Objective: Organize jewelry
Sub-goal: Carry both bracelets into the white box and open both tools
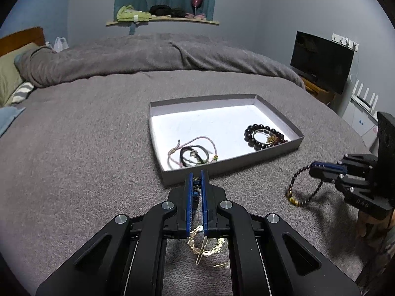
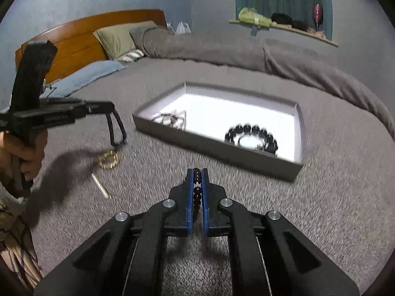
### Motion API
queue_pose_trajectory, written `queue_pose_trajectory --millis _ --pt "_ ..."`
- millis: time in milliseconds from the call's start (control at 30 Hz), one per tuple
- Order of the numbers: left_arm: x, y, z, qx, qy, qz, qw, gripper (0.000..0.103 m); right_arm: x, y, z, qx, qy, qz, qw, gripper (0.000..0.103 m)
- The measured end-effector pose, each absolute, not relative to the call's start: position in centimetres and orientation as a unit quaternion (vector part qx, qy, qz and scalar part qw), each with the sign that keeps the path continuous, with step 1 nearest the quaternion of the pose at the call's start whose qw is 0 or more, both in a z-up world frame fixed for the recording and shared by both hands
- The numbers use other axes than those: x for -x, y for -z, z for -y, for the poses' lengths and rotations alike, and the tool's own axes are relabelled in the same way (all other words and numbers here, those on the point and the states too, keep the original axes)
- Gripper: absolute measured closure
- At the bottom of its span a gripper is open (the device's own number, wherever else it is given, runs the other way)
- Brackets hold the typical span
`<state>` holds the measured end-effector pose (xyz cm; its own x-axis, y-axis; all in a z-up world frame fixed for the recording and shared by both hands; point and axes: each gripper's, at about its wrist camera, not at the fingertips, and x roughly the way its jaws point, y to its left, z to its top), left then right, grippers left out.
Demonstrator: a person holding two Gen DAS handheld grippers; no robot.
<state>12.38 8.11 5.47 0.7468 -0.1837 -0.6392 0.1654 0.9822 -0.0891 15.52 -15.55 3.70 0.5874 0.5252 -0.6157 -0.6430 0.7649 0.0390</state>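
A shallow grey tray [image 1: 232, 164] with a white floor lies on the bed. In it are cord bracelets [image 1: 191, 154] at the left and a dark bead bracelet [image 1: 264, 137] at the right. My left gripper [image 1: 196, 175] is shut on a dark beaded bracelet [image 1: 196, 187], held just before the tray's near wall. It also shows in the right wrist view [image 2: 118, 137]. My right gripper [image 2: 197, 172] is shut on a dark bead bracelet [image 2: 197, 190]; in the left wrist view [image 1: 313, 166] this bracelet [image 1: 300, 187] hangs as a loop. A gold chain bracelet [image 1: 205, 244] and a gold pin [image 2: 101, 186] lie on the blanket.
The grey blanket [image 1: 86, 148] covers the bed. Pillows [image 2: 118, 39] and a wooden headboard [image 2: 81, 39] are at the far end. A monitor [image 1: 321, 61] stands to the right of the bed. A shelf [image 1: 163, 21] with clothes hangs on the back wall.
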Motion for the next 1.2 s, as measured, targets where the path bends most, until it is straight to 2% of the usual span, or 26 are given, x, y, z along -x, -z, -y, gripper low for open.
queue_pose_trajectory --millis 500,933,1200 --pt "-14.7 -6.7 -6.6 0.034 0.121 -0.313 0.941 0.096 -18.5 -8.2 15.4 0.063 -0.314 -0.253 0.913 0.097" --pt "-18.4 -5.9 -6.1 0.066 0.131 -0.263 0.954 0.096 -24.9 -5.1 15.0 0.012 -0.291 -0.277 0.916 0.097" --pt "-20.9 -3.6 -8.1 0.103 0.108 -0.284 0.947 0.096 -27.5 -2.0 15.7 0.006 -0.257 -0.324 0.91 0.097"
